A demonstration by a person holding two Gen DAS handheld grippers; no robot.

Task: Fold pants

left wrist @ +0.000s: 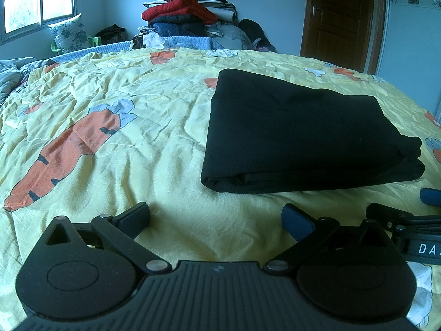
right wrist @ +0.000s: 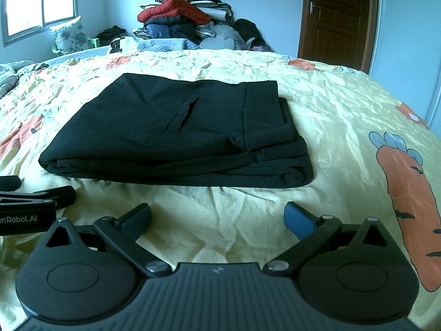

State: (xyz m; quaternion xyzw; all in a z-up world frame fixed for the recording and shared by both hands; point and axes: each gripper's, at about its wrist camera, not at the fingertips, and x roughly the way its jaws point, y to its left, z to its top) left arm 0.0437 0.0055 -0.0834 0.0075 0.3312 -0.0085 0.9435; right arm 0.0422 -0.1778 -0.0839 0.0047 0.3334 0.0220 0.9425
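While bedspread [right wrist: 330, 104] lay wrinkled under load, any nudge from you risked sliding layers apart. Pants [right wrist: 176, 135] sat folded beyond both tongs, untouched. Your left gripper [left wrist: 215, 218] hung released, short of pants' near edge; right gripper [right wrist: 217, 216] likewise released, empty.

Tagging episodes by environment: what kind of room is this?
A bedroom in a home, most likely. The folded black pants lie on a bed with a yellow carrot-print cover, a pile of folded clothes and bedding stands by the far wall, and a wooden door is to the right.
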